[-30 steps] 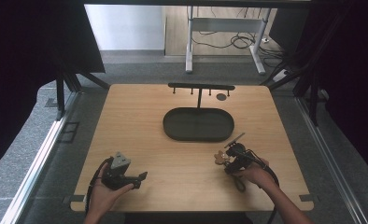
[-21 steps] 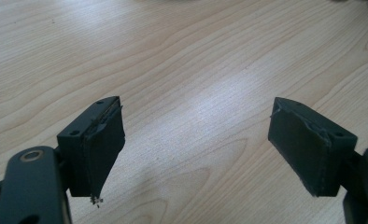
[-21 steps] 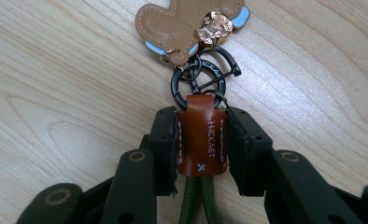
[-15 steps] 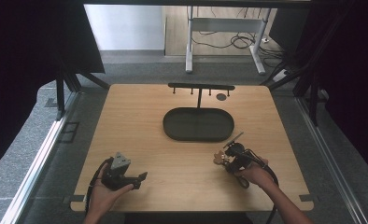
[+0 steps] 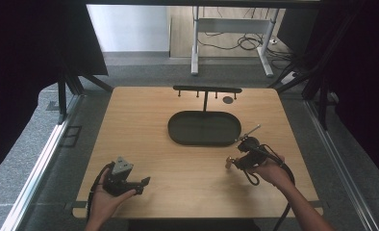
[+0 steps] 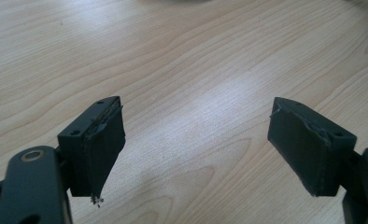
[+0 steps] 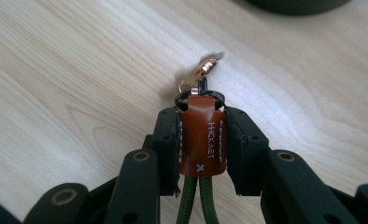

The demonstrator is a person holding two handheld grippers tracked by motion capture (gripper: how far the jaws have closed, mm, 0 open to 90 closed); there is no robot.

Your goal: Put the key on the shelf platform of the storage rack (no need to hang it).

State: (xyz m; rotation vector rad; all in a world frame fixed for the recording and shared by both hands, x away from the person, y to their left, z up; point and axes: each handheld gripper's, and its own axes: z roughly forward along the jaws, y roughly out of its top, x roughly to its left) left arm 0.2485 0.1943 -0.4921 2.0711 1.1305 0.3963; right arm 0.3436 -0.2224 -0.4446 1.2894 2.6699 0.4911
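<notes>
A key fob with a brown leather tab (image 7: 201, 133), a green cord (image 7: 196, 198) and a gold clasp (image 7: 205, 69) sits between the jaws of my right gripper (image 7: 201, 149), which is shut on the leather tab. In the high view this right gripper (image 5: 234, 162) hangs just above the table at the front right, with the fob (image 5: 230, 161) at its tip. My left gripper (image 5: 143, 185) rests low at the front left. Its jaws stand wide apart over bare wood in the left gripper view (image 6: 196, 149), holding nothing.
A black oval tray (image 5: 178, 137) lies at the table's middle, just beyond the right gripper, and its edge (image 7: 299, 5) shows at the top of the right gripper view. Behind it stands a black bar rack with hooks (image 5: 207, 89), beside a small dark disc (image 5: 228, 100).
My right gripper has closed on the key fob and risen a little off the table with it. The left gripper has stayed put.
</notes>
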